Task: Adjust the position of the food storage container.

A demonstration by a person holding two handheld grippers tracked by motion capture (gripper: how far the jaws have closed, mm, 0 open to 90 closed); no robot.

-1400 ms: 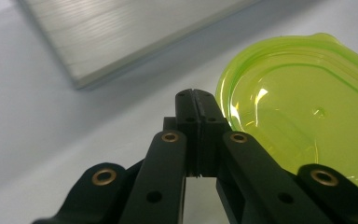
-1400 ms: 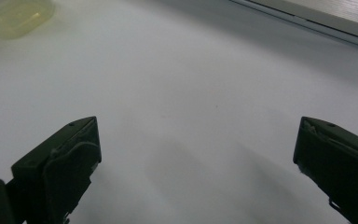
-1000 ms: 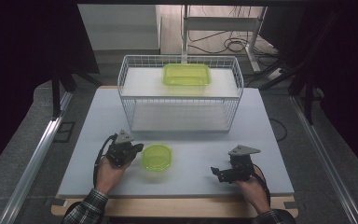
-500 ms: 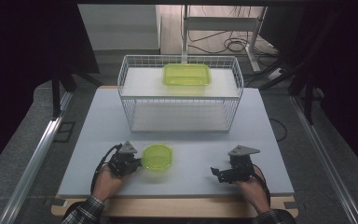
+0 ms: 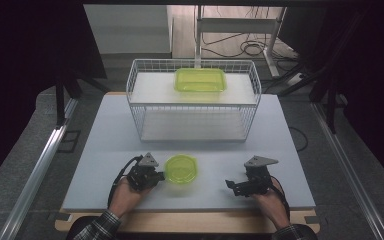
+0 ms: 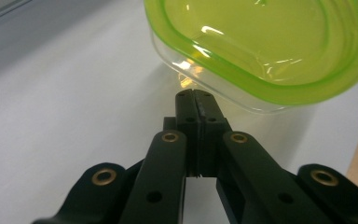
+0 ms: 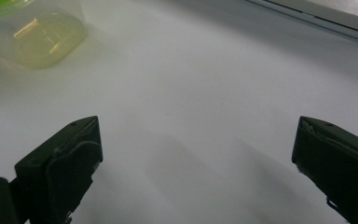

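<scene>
High view: a person seated at the near edge of a white table point(image 5: 105, 130) is working two hand-held grippers around a small round container with a green lid point(image 5: 181, 168), which is sitting on the near part of the tabletop, between the two hands. The left gripper point(image 5: 156, 176) is lying just to the left of the container, its jaws pressed together with nothing between them; in the left gripper view the closed tips point(image 6: 196, 100) are pointing at the clear wall just under the lid's rim point(image 6: 261, 88), touching it or very nearly so. The right gripper point(image 5: 232, 186) is resting well to the right of the container, jaws spread wide over bare table, as the right gripper view is showing. At the far side of the table a white wire rack point(image 5: 192, 102) is standing with a larger rectangular green-lidded box point(image 5: 200, 79) on its upper shelf, while its lower shelf is sitting bare.

The work appears to be at an early stage: the round container is not being held by either gripper and is resting flat on the table. If it is meant to join the box on the rack, the grasp, the lift and the placing are all still ahead.
</scene>
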